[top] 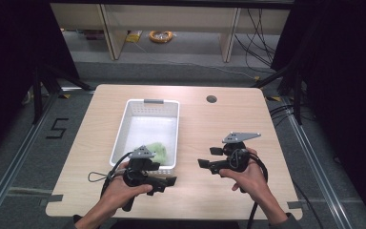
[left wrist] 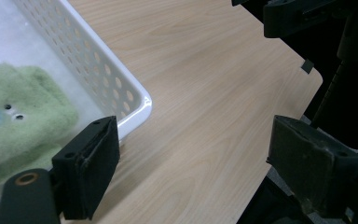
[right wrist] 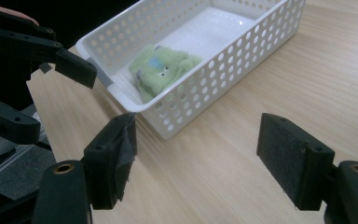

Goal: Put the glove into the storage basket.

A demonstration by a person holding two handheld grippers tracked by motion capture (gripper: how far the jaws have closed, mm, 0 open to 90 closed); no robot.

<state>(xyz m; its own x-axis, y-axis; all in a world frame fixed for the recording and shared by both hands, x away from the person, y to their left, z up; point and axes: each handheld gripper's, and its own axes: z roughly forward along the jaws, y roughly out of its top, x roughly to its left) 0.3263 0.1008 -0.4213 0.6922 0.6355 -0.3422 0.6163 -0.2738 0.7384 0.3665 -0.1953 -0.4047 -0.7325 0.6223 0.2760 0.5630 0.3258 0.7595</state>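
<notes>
A white perforated basket (top: 176, 125) (left wrist: 107, 70) (right wrist: 223, 70) stands on the wooden table left of centre. A green plush toy (top: 159, 151) (left wrist: 23, 107) (right wrist: 161, 70) lies in its near end. My left gripper (top: 170, 181) (left wrist: 193, 140) sits just in front of the basket's near right corner, jaws open over bare wood and pointing right. My right gripper (top: 208, 158) (right wrist: 198, 135) is to the right of the basket, jaws open and pointing left toward it, with nothing between them. Each gripper view shows the other gripper's jaws farther off.
A round cable hole (top: 211, 99) is in the table's far right part. The table's near edge (top: 171, 212) lies just under both hands. Behind the table are wooden shelf legs (top: 229, 40) and a yellow cable coil (top: 161, 36) on the floor.
</notes>
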